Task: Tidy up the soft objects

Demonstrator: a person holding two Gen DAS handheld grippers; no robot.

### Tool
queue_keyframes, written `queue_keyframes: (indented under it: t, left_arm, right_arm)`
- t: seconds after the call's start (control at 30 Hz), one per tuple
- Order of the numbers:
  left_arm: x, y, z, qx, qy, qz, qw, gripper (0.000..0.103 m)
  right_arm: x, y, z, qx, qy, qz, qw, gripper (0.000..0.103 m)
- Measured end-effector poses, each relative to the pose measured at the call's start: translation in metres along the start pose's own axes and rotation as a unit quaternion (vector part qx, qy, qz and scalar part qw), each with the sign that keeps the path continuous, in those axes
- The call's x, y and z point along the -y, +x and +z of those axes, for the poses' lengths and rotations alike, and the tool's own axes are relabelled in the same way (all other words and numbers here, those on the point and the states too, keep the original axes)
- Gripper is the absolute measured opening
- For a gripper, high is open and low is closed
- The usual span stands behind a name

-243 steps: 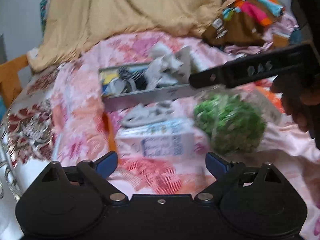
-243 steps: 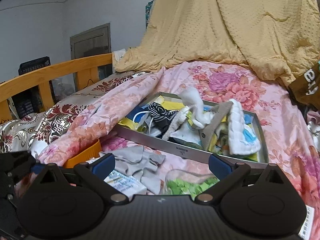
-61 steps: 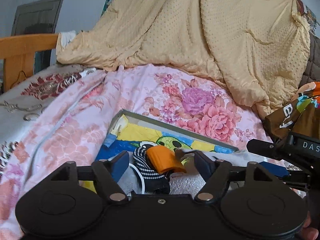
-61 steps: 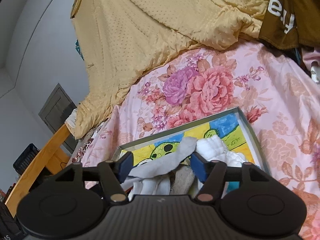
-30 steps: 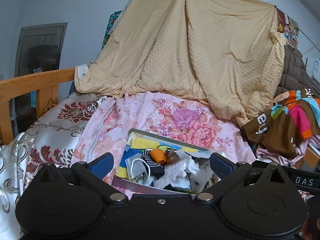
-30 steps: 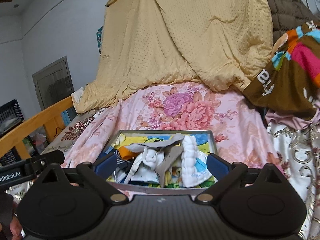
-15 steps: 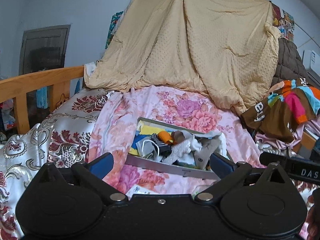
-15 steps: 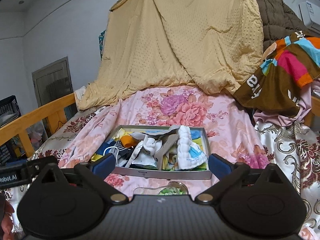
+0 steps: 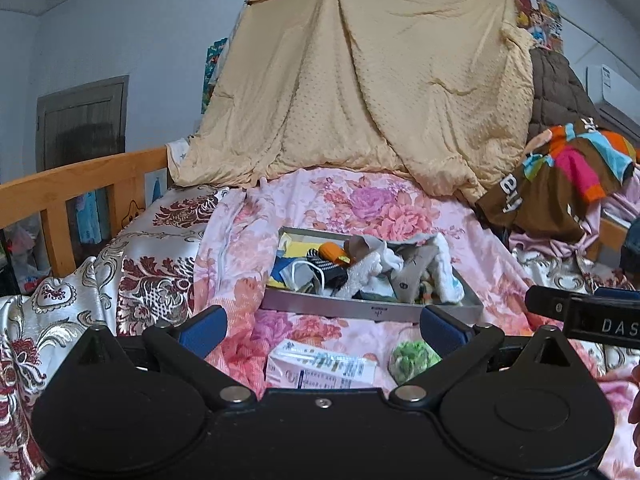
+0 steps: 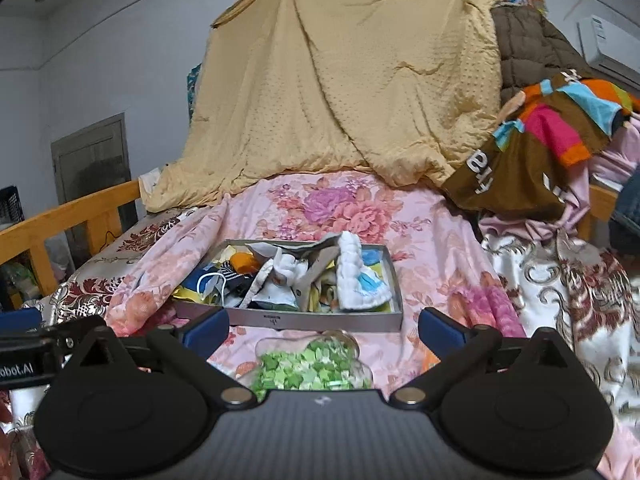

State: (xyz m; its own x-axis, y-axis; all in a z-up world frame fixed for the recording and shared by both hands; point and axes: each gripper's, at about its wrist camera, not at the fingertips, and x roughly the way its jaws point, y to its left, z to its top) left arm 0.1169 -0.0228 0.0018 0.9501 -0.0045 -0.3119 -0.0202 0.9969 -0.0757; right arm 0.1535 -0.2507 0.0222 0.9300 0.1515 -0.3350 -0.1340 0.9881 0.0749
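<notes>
- At frame centre on the bed [image 9: 460, 216], the tray [image 9: 372, 312] of soft items [image 10: 360, 276] lies long axis left-right.
- Left gripper [image 9: 322, 326] and right gripper [image 10: 324, 328]: fingers spread wide, empty.

You are getting soft, even indoor light in both views, with no hard shadows and no glare. The fisheye lenses are bending the wooden bed rail [image 9: 80, 184] and wall lines toward the corners, which are darkening to black. The tan blanket [image 10: 340, 92] is showing crisp; fine print is staying too small to read, and nothing is smearing.
</notes>
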Motion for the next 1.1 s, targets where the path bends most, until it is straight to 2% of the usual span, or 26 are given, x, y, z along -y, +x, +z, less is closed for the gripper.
queue_keyframes:
  t: [0.6, 0.73, 1.1]
  left_arm:
    - [-0.009, -0.019, -0.026, -0.013, 0.001, 0.009, 0.9999, 0.102]
    - [-0.009, -0.024, -0.032, -0.016, 0.002, 0.004, 0.9999, 0.102]
    - [-0.010, -0.033, -0.037, -0.013, 0.009, 0.009, 0.9998, 0.102]
  right_arm:
    - [0.003, -0.031, -0.034, -0.028, 0.039, -0.031, 0.998, 0.103]
    - [0.004, -0.037, -0.038, -0.020, 0.053, -0.044, 0.997, 0.103]
    - [-0.010, -0.040, -0.047, -0.032, 0.028, -0.059, 0.997, 0.103]
